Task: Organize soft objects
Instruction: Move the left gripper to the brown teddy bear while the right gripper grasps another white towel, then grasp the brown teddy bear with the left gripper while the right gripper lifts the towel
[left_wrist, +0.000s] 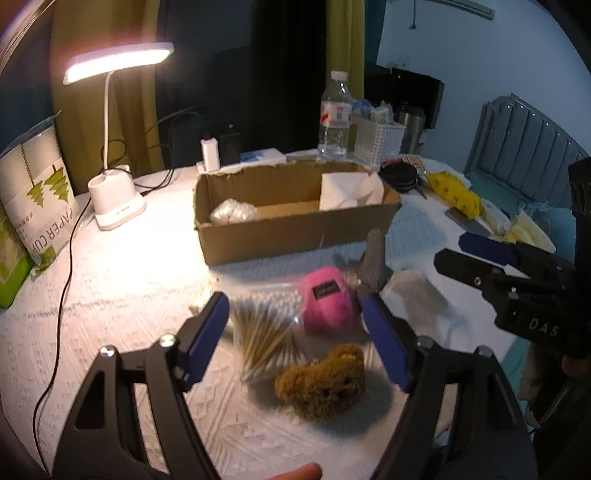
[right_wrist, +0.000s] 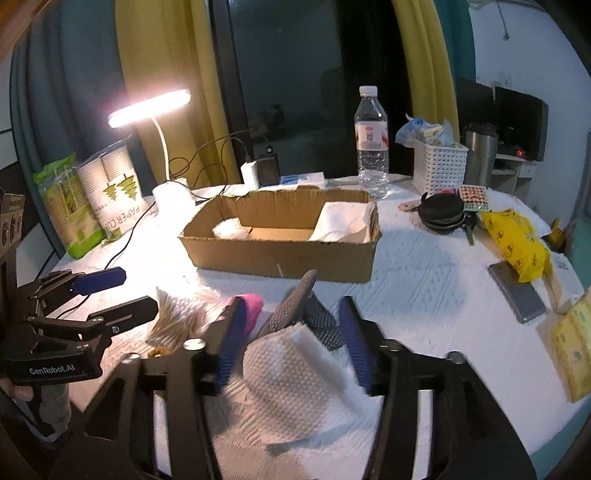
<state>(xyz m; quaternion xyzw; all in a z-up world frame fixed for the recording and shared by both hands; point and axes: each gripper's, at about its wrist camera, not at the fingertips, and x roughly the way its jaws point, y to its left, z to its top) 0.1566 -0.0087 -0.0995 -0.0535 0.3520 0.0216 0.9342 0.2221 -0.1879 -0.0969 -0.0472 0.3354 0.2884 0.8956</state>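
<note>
Right now the left claw (left_wrist: 293, 332), spread wide, hangs nearest the brown teddy (left_wrist: 323, 384); the right claw (right_wrist: 291, 339), also spread, straddles a paper towel (right_wrist: 295, 384).

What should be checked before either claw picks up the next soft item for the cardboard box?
1. Left claw open: ok, jaws spread wide.
2. Left claw lined up on a soft item: ok, the pink plush and brown plush sit between its fingers.
3. Cotton swab bag clear of that grasp: not ok, it touches the pink plush.
4. Right claw open: ok, paper towel lies between its jaws.
5. Cardboard box has room: ok, middle is bare.
6. Grey mesh item loose: cannot tell.
</note>
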